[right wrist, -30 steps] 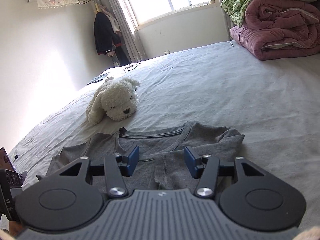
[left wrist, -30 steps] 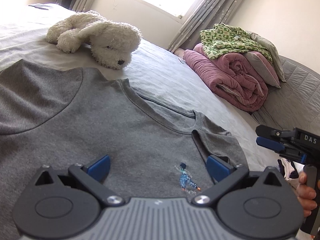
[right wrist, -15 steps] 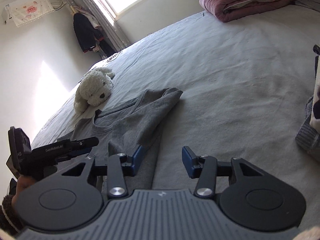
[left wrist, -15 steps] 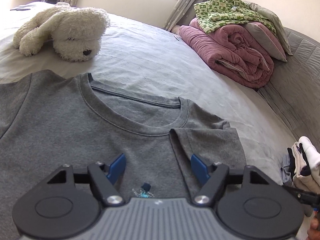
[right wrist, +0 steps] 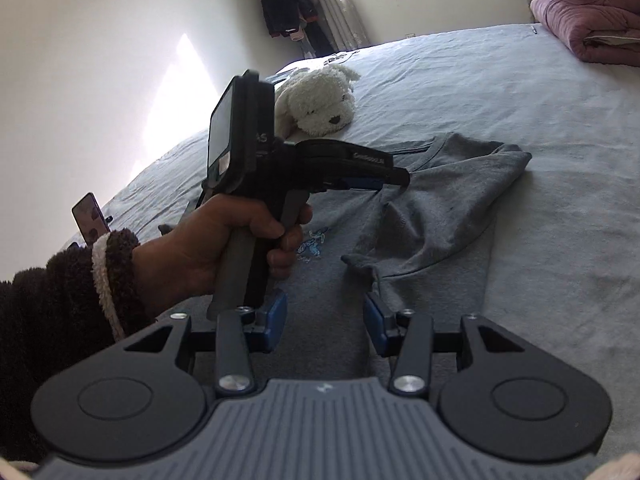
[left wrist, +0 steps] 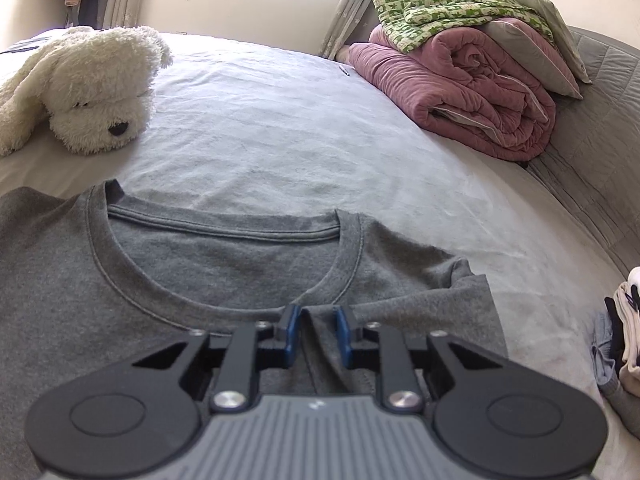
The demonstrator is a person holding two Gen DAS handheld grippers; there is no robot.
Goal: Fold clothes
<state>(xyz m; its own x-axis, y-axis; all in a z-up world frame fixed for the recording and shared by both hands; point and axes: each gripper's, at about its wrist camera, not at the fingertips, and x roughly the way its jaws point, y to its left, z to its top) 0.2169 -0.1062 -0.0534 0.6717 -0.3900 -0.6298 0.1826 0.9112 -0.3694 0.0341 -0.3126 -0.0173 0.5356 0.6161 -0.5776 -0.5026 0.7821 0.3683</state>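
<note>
**T-shirt sleeve edge now between the left tongs**

T-shirt [left wrist: 168,280] lies flat on the bed [left wrist: 304,128], right sleeve folded inward. Left gripper [left wrist: 316,334], wide open a second ago, has narrowed around that sleeve's edge below the collar, held level. Right gripper [right wrist: 325,322] hovers open over the body.

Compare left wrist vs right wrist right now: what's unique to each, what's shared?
Left wrist only: green patterned bedding on the pink quilt, a clothes pile at right, and the left gripper nearly shut around a ridge of the grey shirt.

Right wrist only: the hand holding the left gripper, the shirt's small print, the right gripper open over the shirt.

Both: shirt, plush dog, quilt, bed.
</note>
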